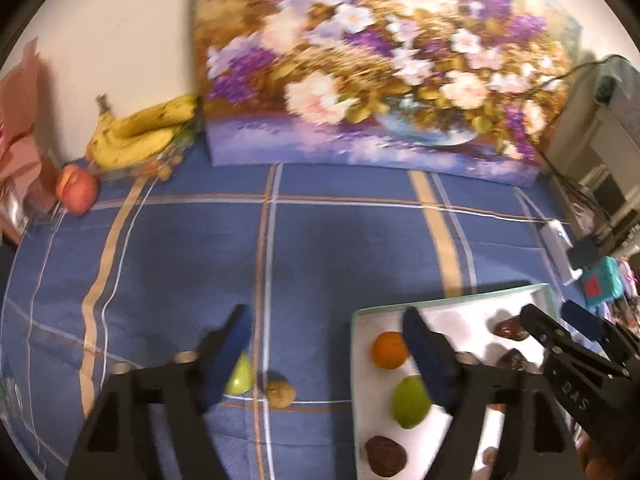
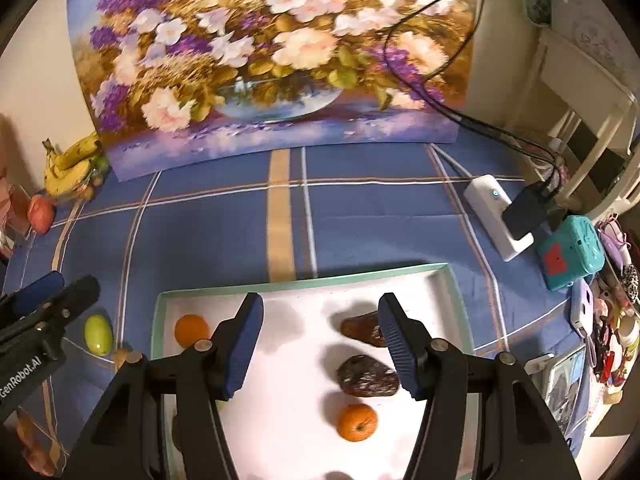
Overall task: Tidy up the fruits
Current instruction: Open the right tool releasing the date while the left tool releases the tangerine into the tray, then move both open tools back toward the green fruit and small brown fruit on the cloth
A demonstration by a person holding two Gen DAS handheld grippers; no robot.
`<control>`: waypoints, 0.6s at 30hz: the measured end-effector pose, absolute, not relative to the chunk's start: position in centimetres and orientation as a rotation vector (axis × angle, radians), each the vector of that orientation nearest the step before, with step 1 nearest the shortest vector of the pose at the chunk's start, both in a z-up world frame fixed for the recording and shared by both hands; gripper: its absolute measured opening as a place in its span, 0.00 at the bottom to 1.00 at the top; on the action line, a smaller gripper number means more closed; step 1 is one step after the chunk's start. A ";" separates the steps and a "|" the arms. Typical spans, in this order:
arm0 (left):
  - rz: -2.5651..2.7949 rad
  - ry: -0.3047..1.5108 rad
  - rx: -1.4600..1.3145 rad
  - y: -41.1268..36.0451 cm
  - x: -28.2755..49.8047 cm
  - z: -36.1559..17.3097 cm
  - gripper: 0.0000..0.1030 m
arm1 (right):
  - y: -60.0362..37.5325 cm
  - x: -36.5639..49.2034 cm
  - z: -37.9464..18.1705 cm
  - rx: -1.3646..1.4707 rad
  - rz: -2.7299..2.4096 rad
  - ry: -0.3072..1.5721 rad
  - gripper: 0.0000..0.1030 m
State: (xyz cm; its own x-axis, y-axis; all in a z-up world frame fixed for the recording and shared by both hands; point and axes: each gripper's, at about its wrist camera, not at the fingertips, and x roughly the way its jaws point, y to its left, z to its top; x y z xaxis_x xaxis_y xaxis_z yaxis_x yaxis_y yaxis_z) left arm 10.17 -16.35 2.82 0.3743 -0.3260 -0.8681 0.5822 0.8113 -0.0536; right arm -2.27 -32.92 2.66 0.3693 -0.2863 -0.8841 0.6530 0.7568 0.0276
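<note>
— Where are the fruits?
— Inside the shallow white tray (image 2: 448,280): two small oranges (image 2: 357,422), two brown dates (image 2: 367,371), a green lime (image 1: 410,402).
— Your fingers?
— My left gripper (image 1: 328,356) gapes wide, empty; my right gripper (image 2: 320,346) stands half-open above the tray, holding nothing.

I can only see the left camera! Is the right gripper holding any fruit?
Observer: No, the right gripper is open with nothing in it, above the tray.
Operator: What's under it?
Observer: A second orange sits just nearer than a dark date.
Operator: Anything off to the right?
Observer: A purple phone lies past the teal box.
</note>
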 end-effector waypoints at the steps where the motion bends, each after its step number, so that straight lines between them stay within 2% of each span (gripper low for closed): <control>1: -0.572 1.036 0.280 -16.1 10.4 2.6 0.92 | -32.6 -2.0 2.5 0.402 -0.631 1.034 0.60; 2: -0.554 1.036 0.279 -15.8 10.6 2.4 0.92 | -32.4 -1.9 2.3 0.394 -0.631 1.038 0.63; 4: -0.520 1.036 0.281 -15.3 11.0 2.0 0.98 | -32.0 -1.6 1.8 0.382 -0.622 1.039 0.82; 5: -0.509 1.034 0.282 -15.2 11.1 1.9 1.00 | -31.9 -1.5 1.6 0.380 -0.617 1.039 0.82; 18: -0.475 1.051 0.235 -13.9 12.1 1.6 1.00 | -32.7 -1.1 -0.2 0.399 -0.634 1.019 0.85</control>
State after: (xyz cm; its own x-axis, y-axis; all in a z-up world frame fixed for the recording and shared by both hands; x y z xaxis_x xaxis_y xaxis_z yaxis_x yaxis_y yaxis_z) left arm 12.11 -13.89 1.60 0.4082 -0.2634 -0.8741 0.4827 0.8749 -0.0382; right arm -1.06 -32.67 -0.15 0.3710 -0.3000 -0.8788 0.6555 0.7550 0.0190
